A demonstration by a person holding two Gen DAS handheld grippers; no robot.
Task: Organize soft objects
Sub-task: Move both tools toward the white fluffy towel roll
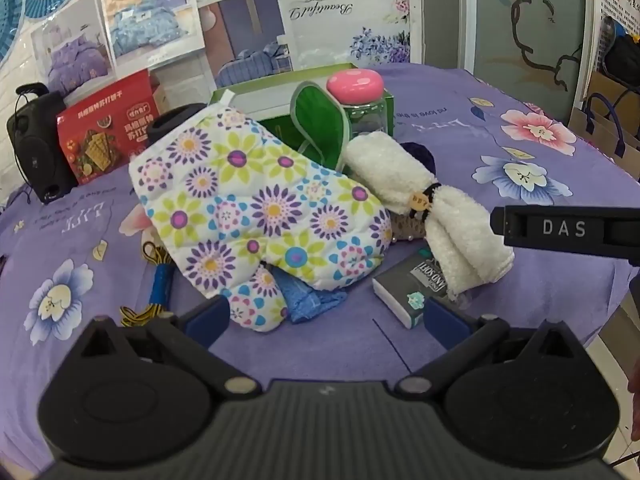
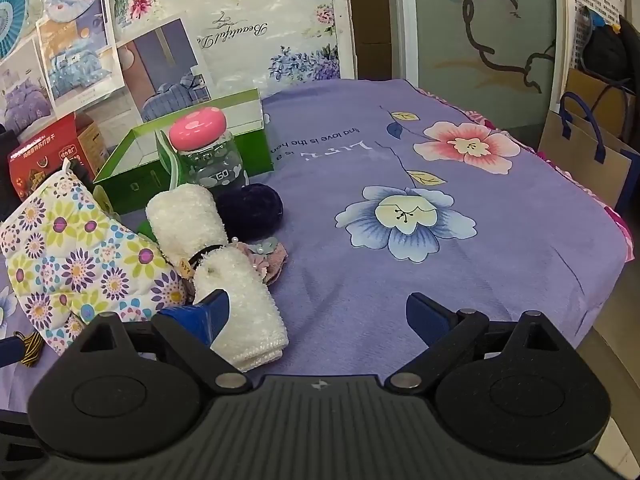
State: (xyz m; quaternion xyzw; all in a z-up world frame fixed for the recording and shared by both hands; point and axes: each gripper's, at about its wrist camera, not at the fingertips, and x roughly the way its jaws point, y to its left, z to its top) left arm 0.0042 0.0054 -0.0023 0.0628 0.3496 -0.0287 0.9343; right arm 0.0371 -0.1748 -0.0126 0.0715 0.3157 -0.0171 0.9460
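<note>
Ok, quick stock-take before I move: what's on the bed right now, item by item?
oven mitt: 1, white with flowers, front left of the pile
rolled towel: 1, white, banded with a black hair tie, right of the mitt
scrunchie: 1, dark navy, behind the towel
flower hair clip: 1, pinkish, beside the towel
blue cloth: 1, under the mitt
tissue pack: 1, dark, front
jar: 1, clear, pink lid
green box: 1, open, at back
red snack box: 1, back left
left gripper: open
right gripper: open
</note>
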